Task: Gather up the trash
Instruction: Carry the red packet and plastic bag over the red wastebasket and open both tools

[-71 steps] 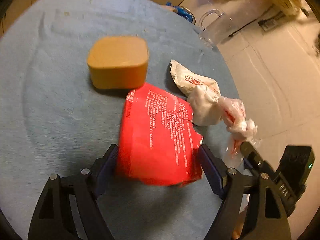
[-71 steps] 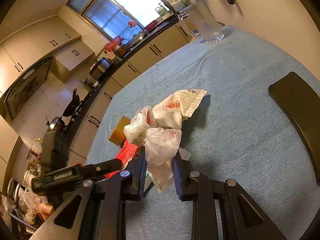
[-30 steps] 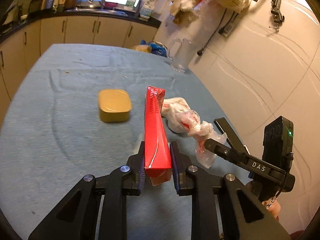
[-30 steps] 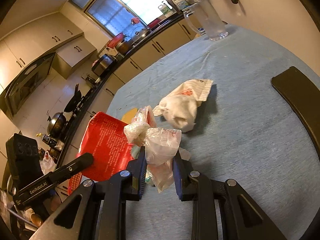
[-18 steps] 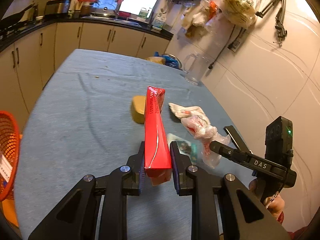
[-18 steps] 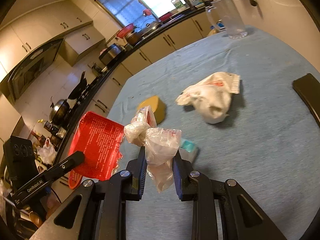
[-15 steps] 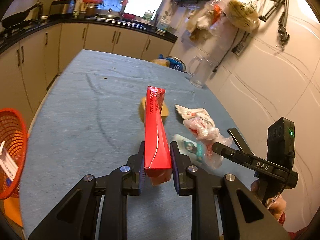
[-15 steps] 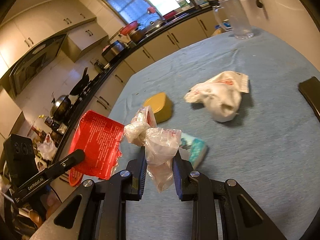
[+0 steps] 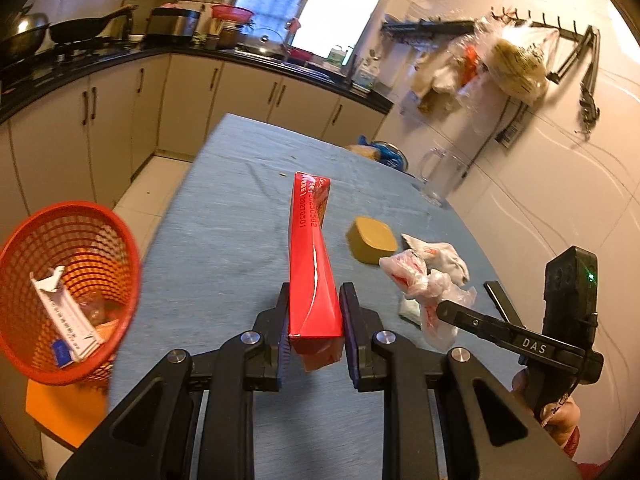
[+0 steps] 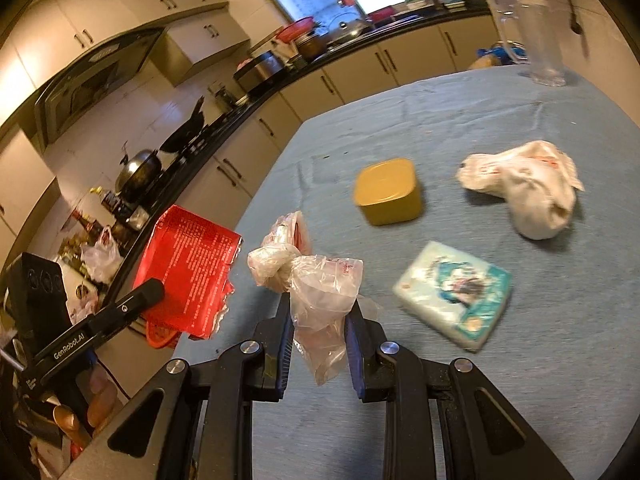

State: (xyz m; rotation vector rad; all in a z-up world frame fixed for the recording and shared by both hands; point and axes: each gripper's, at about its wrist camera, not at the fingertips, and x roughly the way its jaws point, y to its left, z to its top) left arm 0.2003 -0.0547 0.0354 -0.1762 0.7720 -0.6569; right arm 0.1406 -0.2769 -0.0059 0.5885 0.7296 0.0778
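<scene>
Flattened red box (image 9: pixel 313 264) edge-up, crumpled clear bag (image 10: pixel 320 296) pinched

Black claw (image 9: pixel 314 320), blue pads, silver screws

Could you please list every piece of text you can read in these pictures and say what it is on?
"DAS": right tongs.
"GenRobot.AI": left tongs.
Digits, roughly "20250502": edge of the red packet.
White print on the packet's face: too small.
Tissue pack and basket wrappers: unreadable.

glass jug (image 10: pixel 536 20) top cut off, blurred
</scene>
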